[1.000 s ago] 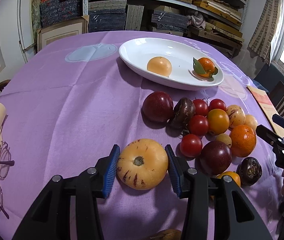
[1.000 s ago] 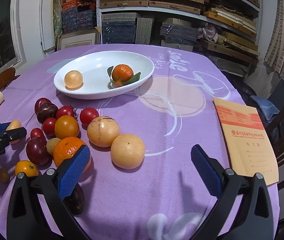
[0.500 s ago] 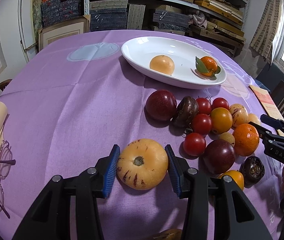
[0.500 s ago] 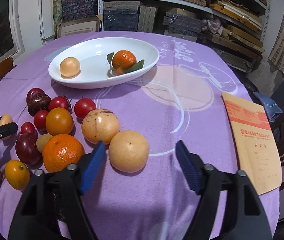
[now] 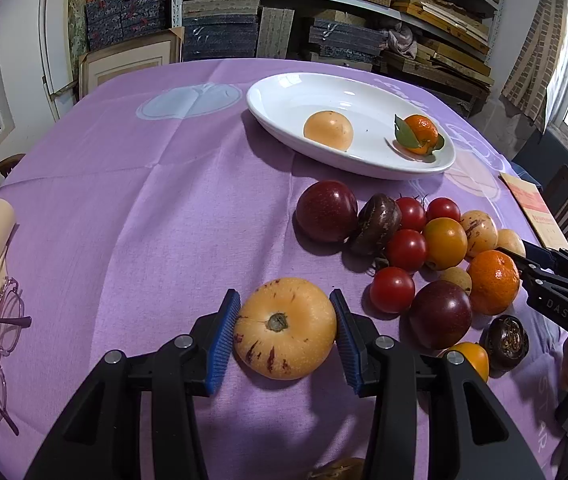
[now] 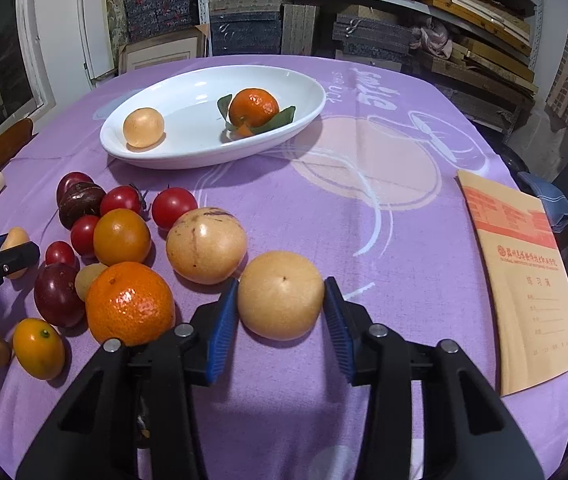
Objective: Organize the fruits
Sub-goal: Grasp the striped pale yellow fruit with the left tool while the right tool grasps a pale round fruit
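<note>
Purple-clothed bench (image 5: 132,208): a speckled yellow round fruit (image 5: 285,328) is clamped by the left tool (image 5: 285,330); the right tool (image 6: 281,312) is being closed around a pale yellow round fruit (image 6: 281,295).

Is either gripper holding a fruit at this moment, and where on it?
The left gripper clamps the speckled yellow melon across its sides, stem facing up. The right gripper is closing on the pale round fruit, pads at its sides.
</note>
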